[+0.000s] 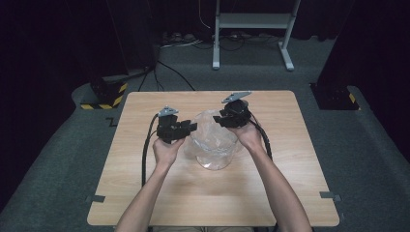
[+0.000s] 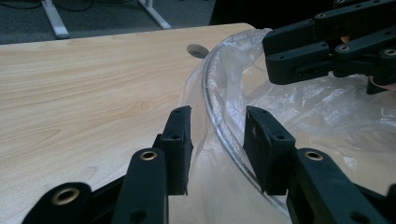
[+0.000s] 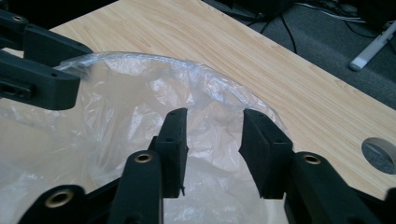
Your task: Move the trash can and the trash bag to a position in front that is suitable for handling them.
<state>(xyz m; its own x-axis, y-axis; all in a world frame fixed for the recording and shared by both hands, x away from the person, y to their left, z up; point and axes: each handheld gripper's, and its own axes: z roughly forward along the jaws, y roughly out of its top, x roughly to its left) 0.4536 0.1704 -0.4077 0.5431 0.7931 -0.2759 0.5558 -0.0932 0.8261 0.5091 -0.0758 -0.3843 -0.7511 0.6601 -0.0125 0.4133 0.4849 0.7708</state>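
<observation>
A clear round bowl (image 1: pixel 215 150) lined with a thin clear plastic bag (image 1: pixel 212 121) stands mid-table. My left gripper (image 1: pixel 193 128) is at the bowl's left rim. In the left gripper view its jaws (image 2: pixel 217 126) straddle the rim (image 2: pixel 210 70) and the bag film (image 2: pixel 317 107), with a gap at each pad: open. My right gripper (image 1: pixel 220 118) is at the bowl's far right rim. Seen from its own camera, the right gripper (image 3: pixel 212 128) stands open over the crumpled bag (image 3: pixel 126 107) and pinches nothing. Each gripper view also catches the other gripper across the bowl.
The wooden table (image 1: pixel 145 193) has bare room around the bowl and a round cable hole (image 3: pixel 380 154) near its far edge. Beyond it stand a white metal frame (image 1: pixel 251 21), floor cables and a base with yellow-black stripes (image 1: pixel 104 94).
</observation>
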